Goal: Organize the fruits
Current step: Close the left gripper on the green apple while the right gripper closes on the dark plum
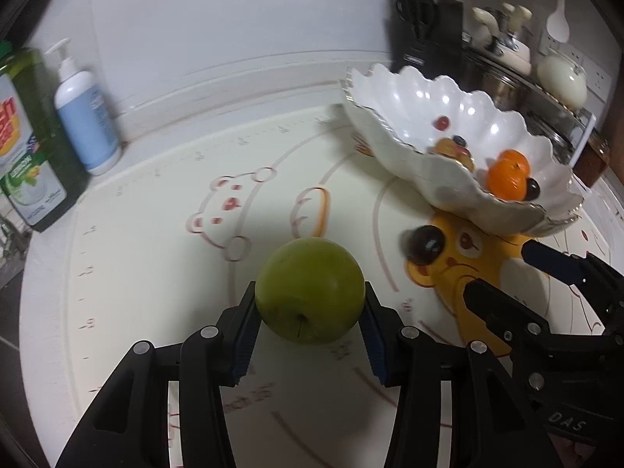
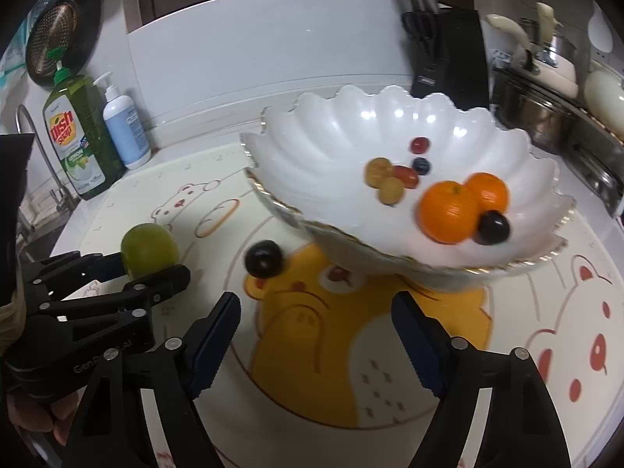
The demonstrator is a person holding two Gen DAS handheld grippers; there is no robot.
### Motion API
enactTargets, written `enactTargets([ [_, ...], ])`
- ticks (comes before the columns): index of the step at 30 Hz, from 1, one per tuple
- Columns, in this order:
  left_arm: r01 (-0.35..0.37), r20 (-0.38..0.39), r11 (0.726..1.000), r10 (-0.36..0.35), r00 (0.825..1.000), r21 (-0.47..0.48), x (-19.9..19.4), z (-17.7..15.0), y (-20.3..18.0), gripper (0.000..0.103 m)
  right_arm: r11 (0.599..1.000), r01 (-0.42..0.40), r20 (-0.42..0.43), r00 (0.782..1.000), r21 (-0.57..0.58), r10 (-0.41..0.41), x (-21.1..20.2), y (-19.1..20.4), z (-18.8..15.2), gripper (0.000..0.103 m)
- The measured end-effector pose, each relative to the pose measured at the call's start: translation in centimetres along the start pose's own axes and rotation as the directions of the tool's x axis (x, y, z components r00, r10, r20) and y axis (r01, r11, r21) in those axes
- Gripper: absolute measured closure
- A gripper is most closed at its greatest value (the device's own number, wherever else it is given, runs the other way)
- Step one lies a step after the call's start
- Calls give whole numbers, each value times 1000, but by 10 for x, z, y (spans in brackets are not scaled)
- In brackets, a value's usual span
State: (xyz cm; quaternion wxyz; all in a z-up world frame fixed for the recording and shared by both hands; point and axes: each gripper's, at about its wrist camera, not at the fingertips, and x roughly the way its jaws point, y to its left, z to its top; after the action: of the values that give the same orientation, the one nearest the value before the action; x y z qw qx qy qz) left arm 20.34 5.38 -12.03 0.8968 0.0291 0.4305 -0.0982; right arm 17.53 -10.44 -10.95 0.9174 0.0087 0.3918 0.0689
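My left gripper (image 1: 310, 304) is shut on a green apple (image 1: 311, 289), just above the printed mat; it also shows in the right wrist view (image 2: 150, 251). A white scalloped bowl (image 2: 312, 148) holds two oranges (image 2: 448, 210), a dark plum (image 2: 492, 227) and several small grapes (image 2: 390, 189). A dark plum (image 2: 263, 259) lies on the mat left of the bowl, also in the left wrist view (image 1: 425, 244). My right gripper (image 2: 316, 335) is open and empty, in front of the bowl and to the right of that plum.
A green dish soap bottle (image 2: 78, 132) and a white-blue pump bottle (image 2: 124, 132) stand at the back left by the wall. A black knife block (image 2: 448, 50) and metal pots (image 2: 546, 89) stand behind the bowl. A sink tap (image 2: 35, 148) is at far left.
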Motion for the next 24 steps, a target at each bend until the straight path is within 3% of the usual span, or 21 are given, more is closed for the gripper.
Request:
enactTargets([
  [8, -26, 5, 998, 27, 1000, -53, -3, 2, 31, 56, 999, -46, -43, 998, -6, 45, 23, 24, 9, 42],
  [19, -41, 6, 996, 42, 999, -81, 0, 5, 50, 56, 998, -46, -57, 997, 32, 48, 47, 36, 23, 49],
  [24, -39, 3, 996, 39, 999, -78, 0, 5, 49, 56, 999, -30, -61, 998, 44, 33, 51, 34, 27, 65],
])
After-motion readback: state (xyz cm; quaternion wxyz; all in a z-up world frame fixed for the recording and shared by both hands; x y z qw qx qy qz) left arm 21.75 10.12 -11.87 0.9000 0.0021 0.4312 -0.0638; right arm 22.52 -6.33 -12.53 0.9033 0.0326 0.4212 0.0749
